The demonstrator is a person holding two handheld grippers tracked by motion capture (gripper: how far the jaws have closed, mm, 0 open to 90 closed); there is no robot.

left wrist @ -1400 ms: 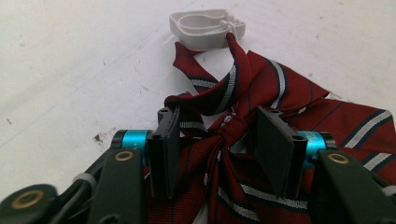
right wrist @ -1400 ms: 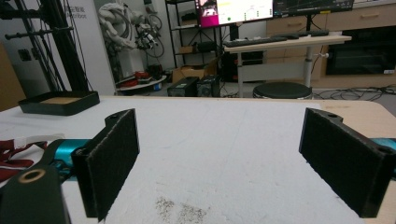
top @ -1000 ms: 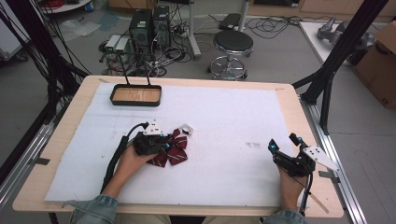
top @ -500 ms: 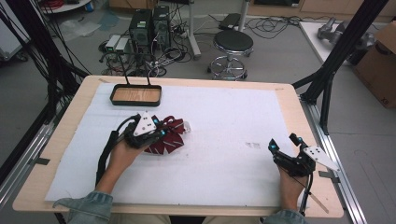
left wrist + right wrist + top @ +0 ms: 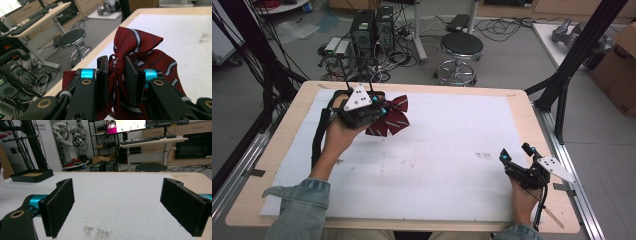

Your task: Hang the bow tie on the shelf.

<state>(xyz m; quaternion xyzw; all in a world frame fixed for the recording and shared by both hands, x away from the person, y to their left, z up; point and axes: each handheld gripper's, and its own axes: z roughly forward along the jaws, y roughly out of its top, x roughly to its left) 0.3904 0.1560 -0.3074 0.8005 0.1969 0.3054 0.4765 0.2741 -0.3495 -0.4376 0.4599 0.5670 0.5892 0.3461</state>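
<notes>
Since the earlier frames the left gripper (image 5: 381, 111) has travelled from the middle left of the high view up toward the upper left, carrying the red striped bow tie (image 5: 391, 118) with it. Half a second ago the pair sat lower on the white sheet; now they are close to the far edge of the worktop (image 5: 517, 102). The black tray that stood there before is mostly covered by the gripper, so I cannot tell whether the tie is over it or just in front of it. The right gripper (image 5: 515, 154) has stayed put at the lower right of the high view, held low over the sheet.

In the left gripper view the left gripper's fingers (image 5: 102, 75) are drawn in tight on the bow tie (image 5: 136, 42), pinching its gathered centre knot between them. One wing of the tie fans upward past the fingertips, and the rest of the cloth hangs down and to the right, partly behind the right-hand finger.

In the right gripper view the right gripper (image 5: 117, 206) has its fingers (image 5: 61, 203) spread wide apart with nothing between them, and the black tray (image 5: 32, 175) shows at the upper left.
</notes>
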